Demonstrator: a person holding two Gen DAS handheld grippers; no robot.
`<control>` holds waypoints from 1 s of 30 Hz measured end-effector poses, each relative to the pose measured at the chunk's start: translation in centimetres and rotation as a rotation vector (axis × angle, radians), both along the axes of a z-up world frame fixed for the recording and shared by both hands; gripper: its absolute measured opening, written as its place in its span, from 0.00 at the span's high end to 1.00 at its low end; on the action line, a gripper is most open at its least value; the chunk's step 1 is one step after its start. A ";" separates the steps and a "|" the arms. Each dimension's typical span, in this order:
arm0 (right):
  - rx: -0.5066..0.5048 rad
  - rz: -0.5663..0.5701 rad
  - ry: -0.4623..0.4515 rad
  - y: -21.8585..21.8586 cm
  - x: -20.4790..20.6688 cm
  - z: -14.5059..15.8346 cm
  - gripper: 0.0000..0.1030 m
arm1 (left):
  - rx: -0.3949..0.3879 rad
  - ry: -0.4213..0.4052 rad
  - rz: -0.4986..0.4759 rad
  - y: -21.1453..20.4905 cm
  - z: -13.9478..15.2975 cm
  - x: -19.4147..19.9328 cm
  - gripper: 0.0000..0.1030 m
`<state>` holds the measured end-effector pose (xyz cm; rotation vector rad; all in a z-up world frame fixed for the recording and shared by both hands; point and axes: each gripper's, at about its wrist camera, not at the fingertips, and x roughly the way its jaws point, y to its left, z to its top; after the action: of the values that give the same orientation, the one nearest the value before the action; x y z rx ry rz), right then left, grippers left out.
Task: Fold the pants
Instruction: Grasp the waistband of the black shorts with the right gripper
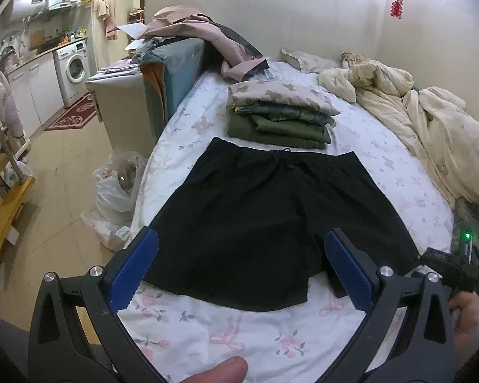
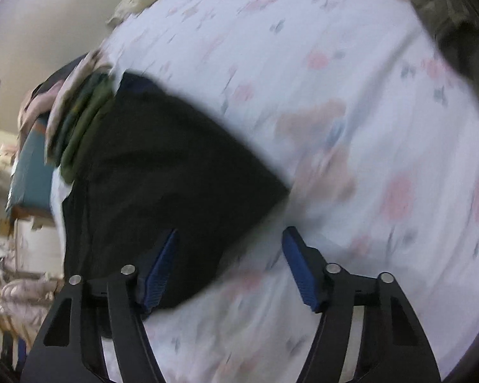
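Black shorts (image 1: 265,210) lie flat on the flowered bed sheet (image 1: 239,335), waistband at the far end, leg hems toward me. My left gripper (image 1: 241,255) is open above the near hems, holding nothing. The right gripper body (image 1: 447,265) shows at the shorts' right leg hem. In the blurred right wrist view the shorts (image 2: 163,175) lie to the left, and my right gripper (image 2: 230,255) is open over their near corner, its left pad above the cloth and its right pad above the sheet (image 2: 351,127).
A stack of folded clothes (image 1: 281,115) sits just beyond the waistband. A rumpled cream quilt (image 1: 415,118) fills the bed's right side. A teal cushion (image 1: 166,73) and pink clothes stand at the left edge. A plastic bag (image 1: 118,191) lies on the floor.
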<state>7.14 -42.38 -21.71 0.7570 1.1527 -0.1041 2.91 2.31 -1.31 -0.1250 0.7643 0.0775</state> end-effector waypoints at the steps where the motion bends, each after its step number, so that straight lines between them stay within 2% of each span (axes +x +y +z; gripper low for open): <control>1: -0.002 -0.010 -0.001 -0.3 0.3 -0.1 0.36 | 0.005 0.003 -0.002 -0.1 -0.1 0.2 0.00; 5: -0.013 -0.018 -0.025 -0.2 1.5 -0.1 0.34 | -0.008 0.045 -0.008 -0.3 -0.8 1.1 0.00; 6: -0.022 -0.006 -0.047 0.1 1.8 0.2 0.38 | -0.007 0.051 -0.005 -0.3 -0.9 1.3 0.00; 7: -0.018 0.005 -0.062 0.3 1.8 0.3 0.53 | -0.003 0.058 -0.001 -0.4 -1.0 1.5 0.00; 8: 0.002 0.022 -0.063 0.4 2.2 0.2 0.60 | -0.004 0.064 0.000 -0.5 -1.1 1.6 0.00; 9: 0.043 0.040 -0.062 0.6 2.6 -0.1 0.72 | -0.013 0.072 -0.001 -0.5 -1.3 1.7 0.00; 12: 0.053 0.048 -0.065 0.8 2.9 -0.6 0.95 | -0.019 0.085 0.001 -0.7 -1.5 1.9 0.00; 15: 0.021 0.010 -0.127 0.8 2.0 0.8 0.98 | -0.005 0.096 -0.008 -1.2 -1.6 2.1 0.00; 19: -0.009 0.048 -0.206 2.0 1.3 3.8 0.98 | 0.069 0.150 -0.056 -2.0 -1.6 4.3 0.00; 21: -0.034 0.079 -0.266 3.1 1.0 5.7 0.98 | 0.088 0.193 -0.077 -2.6 -1.5 7.0 0.00; 24: -0.059 0.125 -0.303 4.1 0.9 7.0 0.98 | 0.122 0.256 -0.129 -4.7 -1.5 12.5 0.00; 26: -0.071 0.156 -0.321 4.8 1.0 7.4 0.98 | 0.110 0.255 -0.146 -6.4 -1.6 15.7 0.01; 28: -0.080 0.182 -0.330 5.1 1.1 7.5 0.98 | 0.108 0.316 -0.199 -9.4 -2.8 20.0 0.01; 30: -0.078 0.204 -0.329 5.5 1.1 7.3 0.98 | 0.054 0.379 -0.238 -12.1 -4.4 23.4 0.01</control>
<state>8.26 -36.92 -14.45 0.5588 0.9000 0.1412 26.29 -9.79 -5.73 0.0350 1.1490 -0.1073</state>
